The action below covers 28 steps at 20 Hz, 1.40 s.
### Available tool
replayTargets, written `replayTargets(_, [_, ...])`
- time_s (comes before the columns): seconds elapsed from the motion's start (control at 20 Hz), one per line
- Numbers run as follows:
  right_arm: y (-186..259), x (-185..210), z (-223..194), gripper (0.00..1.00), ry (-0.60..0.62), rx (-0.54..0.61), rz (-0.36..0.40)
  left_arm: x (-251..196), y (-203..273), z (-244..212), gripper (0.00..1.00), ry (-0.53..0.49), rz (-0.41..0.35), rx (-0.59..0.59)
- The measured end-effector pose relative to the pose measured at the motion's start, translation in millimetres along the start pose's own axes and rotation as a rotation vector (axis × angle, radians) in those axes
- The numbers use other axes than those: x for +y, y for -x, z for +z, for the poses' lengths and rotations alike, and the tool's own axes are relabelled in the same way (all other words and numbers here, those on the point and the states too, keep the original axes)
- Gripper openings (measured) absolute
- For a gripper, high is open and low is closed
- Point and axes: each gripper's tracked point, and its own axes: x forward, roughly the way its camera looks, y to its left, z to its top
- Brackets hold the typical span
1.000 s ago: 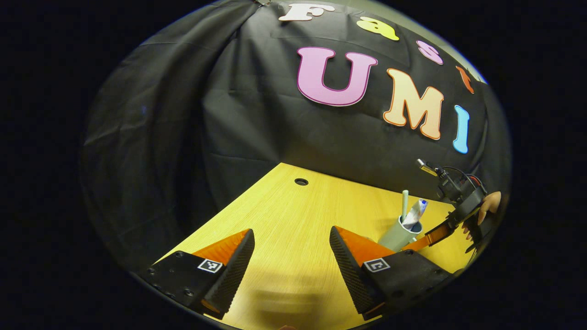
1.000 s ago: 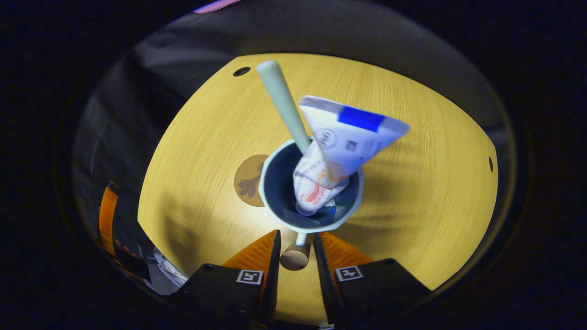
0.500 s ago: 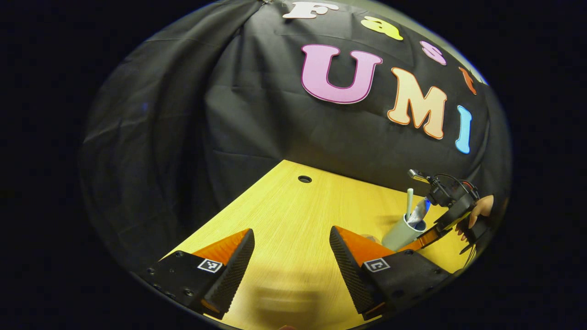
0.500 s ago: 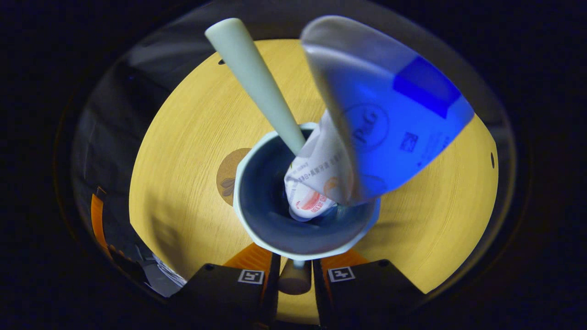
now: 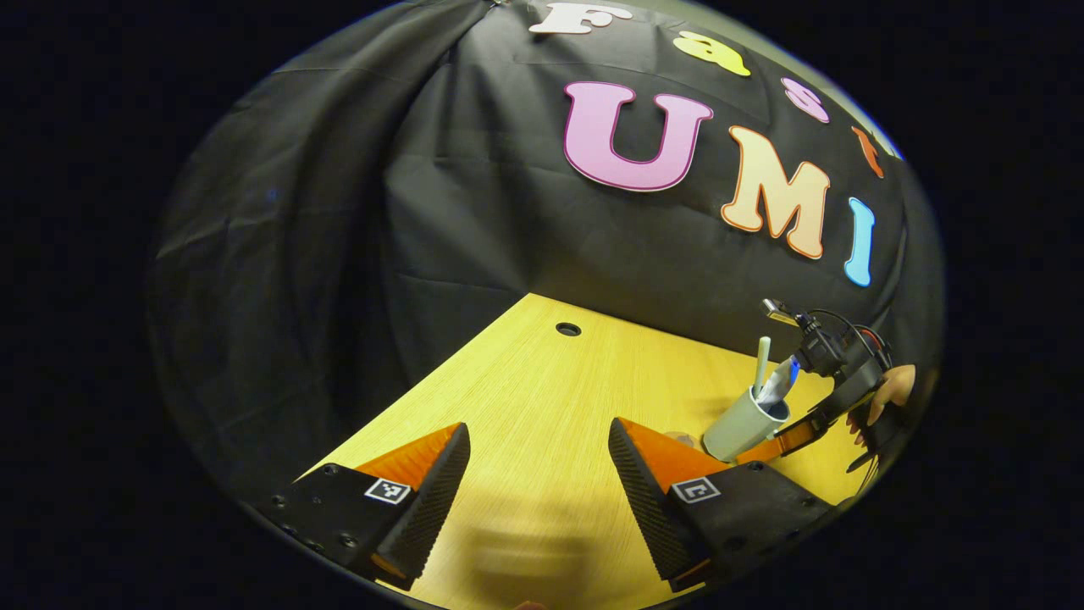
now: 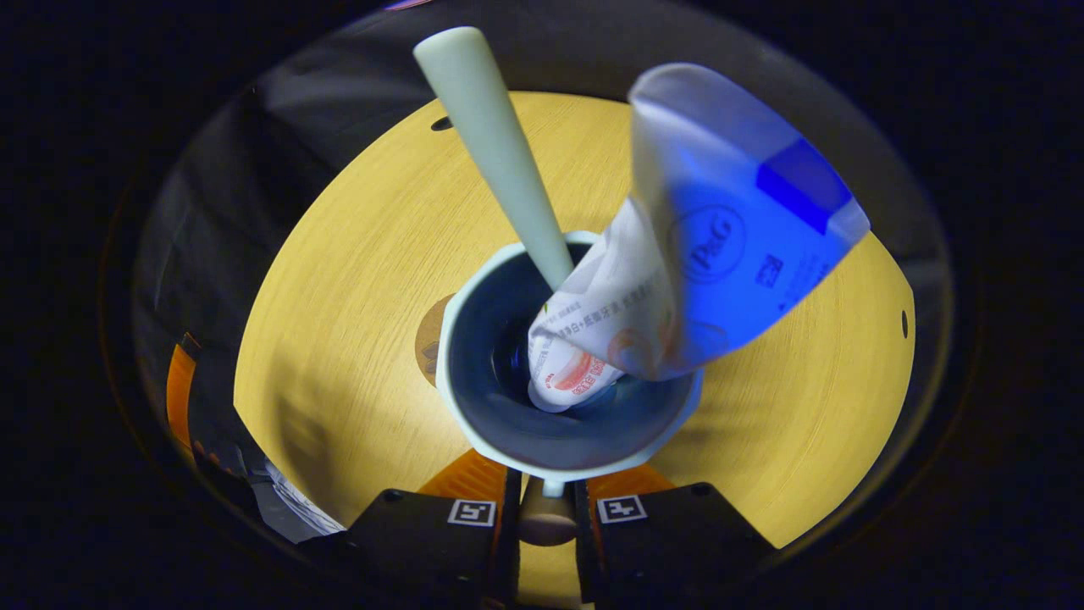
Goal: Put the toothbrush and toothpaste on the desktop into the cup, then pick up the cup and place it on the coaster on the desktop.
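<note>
Gripping the round cup's (image 6: 559, 449) wooden handle (image 6: 546, 518), right claw (image 6: 544, 529); left claw (image 5: 538, 500) gapes.

Dim booth with the desktop (image 5: 542, 398) brightly lit, strong fisheye bending at edges, and the near toothpaste (image 6: 720, 254) blurred.

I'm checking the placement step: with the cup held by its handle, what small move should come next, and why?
Probably shift the cup a little further over the coaster, then lower it. The right gripper grips its handle, toothbrush and toothpaste are inside, and the coaster still peeks out beside the rim.
</note>
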Motion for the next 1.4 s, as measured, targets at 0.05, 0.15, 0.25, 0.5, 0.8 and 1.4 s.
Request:
replayTargets(0.05, [1, -1, 1, 0.29, 0.013, 0.002, -0.003, 0, 0, 0, 0.95, 0.001, 0.0, -0.001])
replayTargets(0.15, [0, -1, 3, 0.29, 0.026, -0.007, 0.001, 2, 0, 1, 0.95, -0.001, 0.001, -0.006])
replayTargets(0.25, [-1, 0, 3, 0.29, 0.035, -0.011, 0.015, 2, 1, 0, 0.95, -0.002, -0.001, -0.004])
replayTargets(0.5, [-2, -3, 2, 0.25, 0.08, -0.012, 0.039, 12, 4, 0, 0.95, 0.001, 0.011, -0.001])
replayTargets(0.8, [0, -14, 0, 0.25, 0.129, 0.01, 0.003, 25, 7, 1, 0.95, 0.013, 0.033, -0.009])
replayTargets(1.4, [60, -22, 23, 0.98, 0.106, -0.184, 0.03, -10, 7, 21, 0.95, -0.032, -0.033, -0.052])
